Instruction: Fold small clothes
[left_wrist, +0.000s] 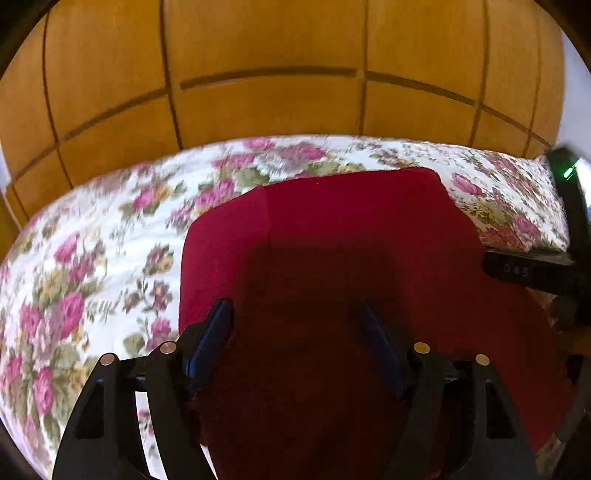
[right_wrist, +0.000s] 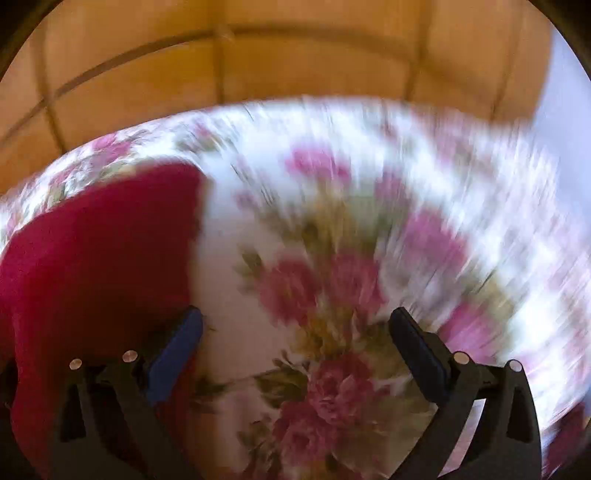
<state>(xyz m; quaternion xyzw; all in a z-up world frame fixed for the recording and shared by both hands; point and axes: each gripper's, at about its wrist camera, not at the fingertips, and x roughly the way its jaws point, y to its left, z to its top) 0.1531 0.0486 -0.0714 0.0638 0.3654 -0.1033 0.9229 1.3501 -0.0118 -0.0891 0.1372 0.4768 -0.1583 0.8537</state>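
A dark red garment (left_wrist: 351, 251) lies folded flat on the floral bedspread (left_wrist: 92, 258). My left gripper (left_wrist: 295, 310) hovers over its near part, jaws open, blue pads apart with nothing pinched between them. In the right wrist view, which is blurred, the same red garment (right_wrist: 103, 251) lies at the left. My right gripper (right_wrist: 295, 317) stands wide open over the bare floral bedspread (right_wrist: 351, 240), its left pad (right_wrist: 177, 343) beside the garment's right edge.
A wooden panelled wardrobe (left_wrist: 266, 66) rises right behind the bed. The other gripper's black body (left_wrist: 565, 236) shows at the right edge of the left wrist view. A pale wall (right_wrist: 565, 96) lies at the far right.
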